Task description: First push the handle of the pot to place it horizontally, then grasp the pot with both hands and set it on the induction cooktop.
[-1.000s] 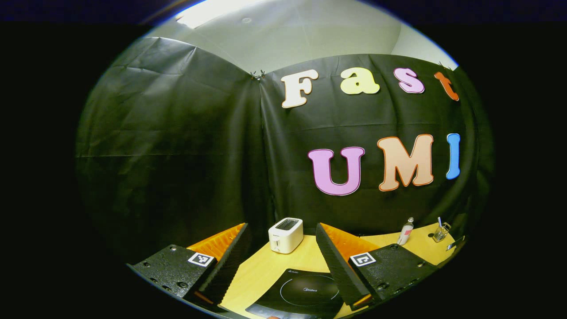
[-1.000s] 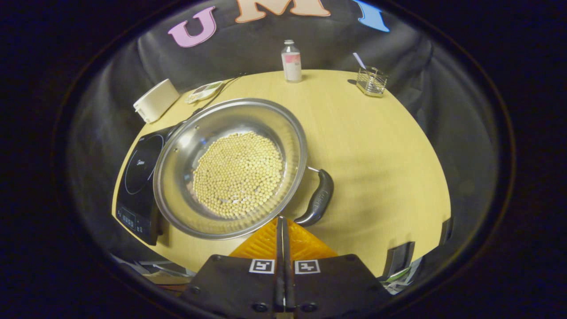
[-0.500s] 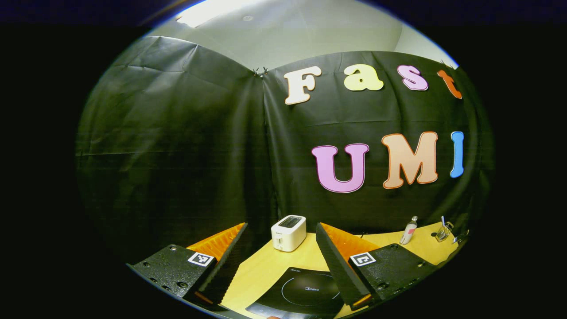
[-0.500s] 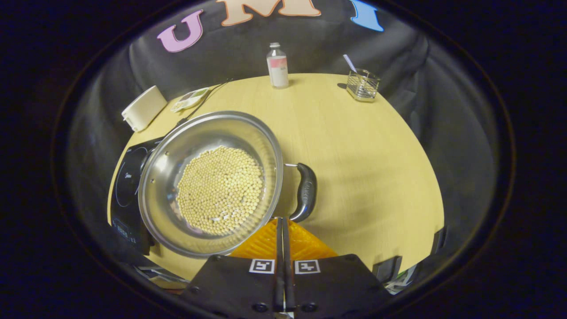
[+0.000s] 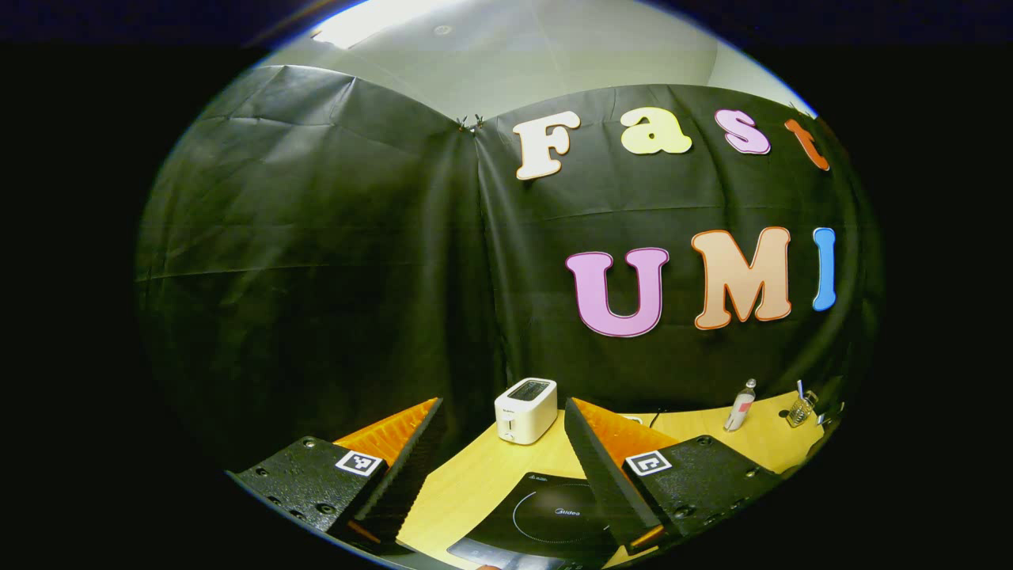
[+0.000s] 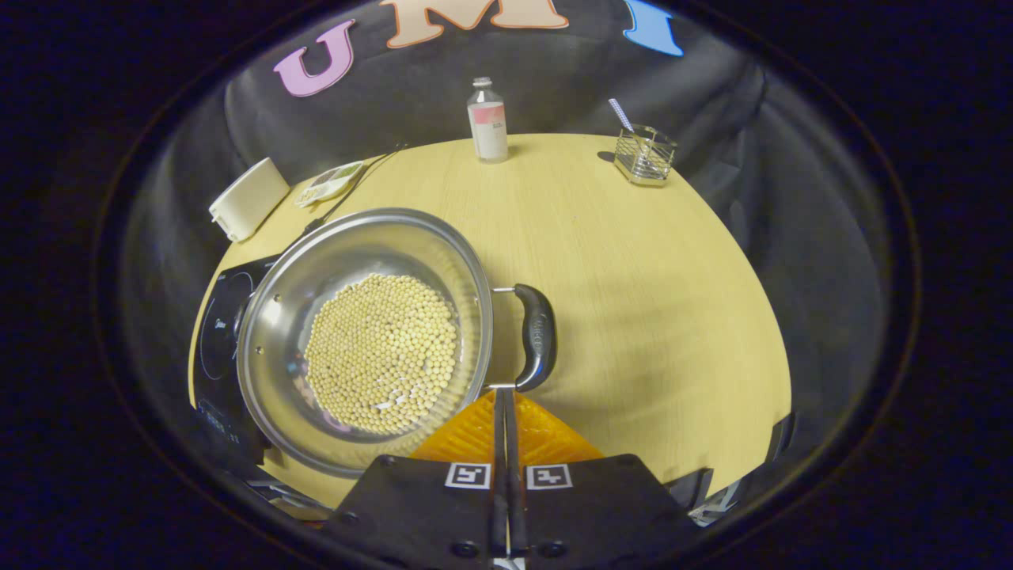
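In the right gripper view, the right gripper [image 6: 505, 400] had its two orange-faced fingers pressed flat together with nothing between them, their tips right at the near end of the pot handle [image 6: 536, 336]. The pot [image 6: 362, 336], a wide steel pan with a layer of pale round beans [image 6: 383, 352] in its bottom, sat toward the left edge of the round wooden tabletop [image 6: 665, 317]. Its black handle stuck out on the pot's right side. The pot's left rim overlapped the black induction cooktop [image 6: 218, 340], which lay at the tabletop's left edge; whether the pot rested on it could not be told. Along the far edge stood a small bottle [image 6: 487, 131] and, to its right, a wire holder [image 6: 645, 154]. A white toaster [image 6: 248, 209] sat at the far left edge.

In the left gripper view, the left gripper [image 5: 500, 443] was held wide open and empty, raised above the tabletop [image 5: 475, 483] and pointed toward the booth wall. Between its fingers showed the toaster [image 5: 525, 409] and, nearer, the induction cooktop [image 5: 550, 518]. The bottle [image 5: 740, 404] and wire holder [image 5: 801, 409] stood at the far right edge
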A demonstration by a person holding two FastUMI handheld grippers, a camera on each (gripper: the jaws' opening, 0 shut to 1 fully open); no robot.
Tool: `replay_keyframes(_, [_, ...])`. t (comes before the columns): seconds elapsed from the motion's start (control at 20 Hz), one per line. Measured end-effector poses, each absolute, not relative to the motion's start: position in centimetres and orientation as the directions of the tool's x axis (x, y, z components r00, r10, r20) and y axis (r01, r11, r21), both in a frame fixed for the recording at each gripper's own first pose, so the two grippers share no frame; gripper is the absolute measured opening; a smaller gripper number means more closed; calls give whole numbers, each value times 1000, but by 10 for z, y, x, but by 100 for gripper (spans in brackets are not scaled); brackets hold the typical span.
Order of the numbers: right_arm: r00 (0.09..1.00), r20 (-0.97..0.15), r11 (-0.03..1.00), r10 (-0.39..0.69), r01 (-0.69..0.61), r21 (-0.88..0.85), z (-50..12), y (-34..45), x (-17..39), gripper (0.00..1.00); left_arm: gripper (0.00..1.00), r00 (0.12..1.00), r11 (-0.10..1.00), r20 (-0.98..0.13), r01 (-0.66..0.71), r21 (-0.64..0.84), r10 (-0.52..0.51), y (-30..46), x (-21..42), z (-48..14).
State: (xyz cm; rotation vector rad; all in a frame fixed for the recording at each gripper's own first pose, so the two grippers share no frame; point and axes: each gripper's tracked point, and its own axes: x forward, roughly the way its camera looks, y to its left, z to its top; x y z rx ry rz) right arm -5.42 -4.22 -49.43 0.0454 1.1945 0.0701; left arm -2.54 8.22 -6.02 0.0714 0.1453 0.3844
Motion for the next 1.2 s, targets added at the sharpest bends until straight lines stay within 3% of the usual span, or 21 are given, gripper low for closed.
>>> replay_keyframes(0.55, [419, -906, 997, 62, 19, 77, -474, -57, -53, 5, 96, 932, 943, -149, -319, 95, 330, 70, -16, -71])
replay_keyframes(0.8, [465, -883, 995, 57, 48, 90, -461, -64, -43, 0, 96, 931, 951, -198, -297, 83, 307, 62, -15, -87])
replay_keyframes(0.9, [469, -881, 993, 68, 49, 103, -457, -63, -43, 10, 96, 931, 956, -217, -284, 76, 293, 58, -13, -94])
replay_keyframes(1.05, [486, -870, 994, 77, 36, 108, -453, -62, -40, 12, 96, 929, 964, -258, -257, 71, 267, 50, -10, -111])
replay_keyframes(1.1, [492, -867, 994, 76, 31, 104, -452, -63, -39, 24, 96, 928, 967, -274, -245, 69, 255, 47, -10, -116])
replay_keyframes(1.2, [512, -855, 994, 80, 18, 104, -440, -63, -34, 30, 96, 925, 975, -306, -215, 62, 224, 36, -6, -129])
